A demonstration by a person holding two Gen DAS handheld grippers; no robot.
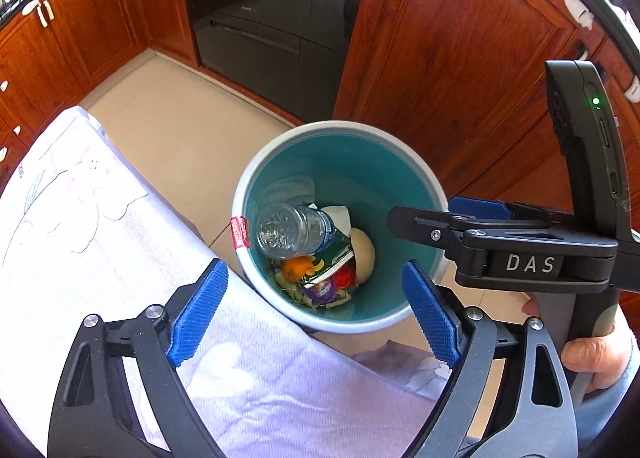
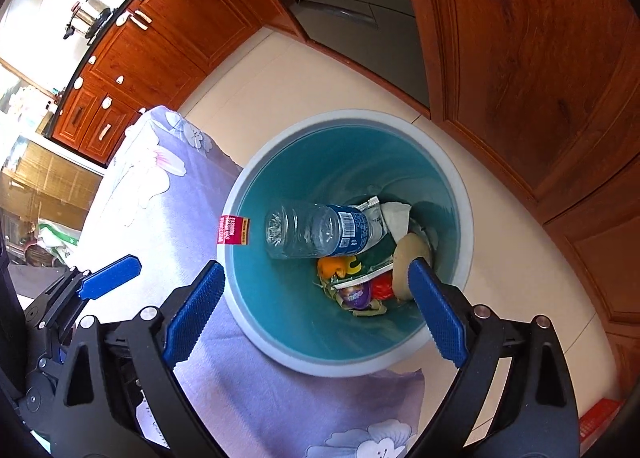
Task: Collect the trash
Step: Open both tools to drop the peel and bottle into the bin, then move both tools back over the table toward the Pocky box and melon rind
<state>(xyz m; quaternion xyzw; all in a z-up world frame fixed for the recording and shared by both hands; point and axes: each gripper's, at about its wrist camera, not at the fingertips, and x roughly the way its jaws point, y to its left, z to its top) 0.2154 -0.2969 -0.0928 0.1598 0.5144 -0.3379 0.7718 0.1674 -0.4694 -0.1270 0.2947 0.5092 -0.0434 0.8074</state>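
Both tongs point(image 1: 314, 306) point(image 2: 316, 308) gape empty over bin rim point(image 2: 256, 334), bottle point(image 2: 320, 232) inside.

A trash bin point(image 2: 240, 314) stands on the kitchen floor point(image 2: 304, 70) against the edge of a cloth-covered table point(image 2: 160, 218) at its nine o'clock. Inside lies a plastic bottle point(image 2: 320, 232) atop wrappers point(image 2: 356, 290) and scraps; wooden cabinets point(image 2: 520, 58) rise at two o'clock.
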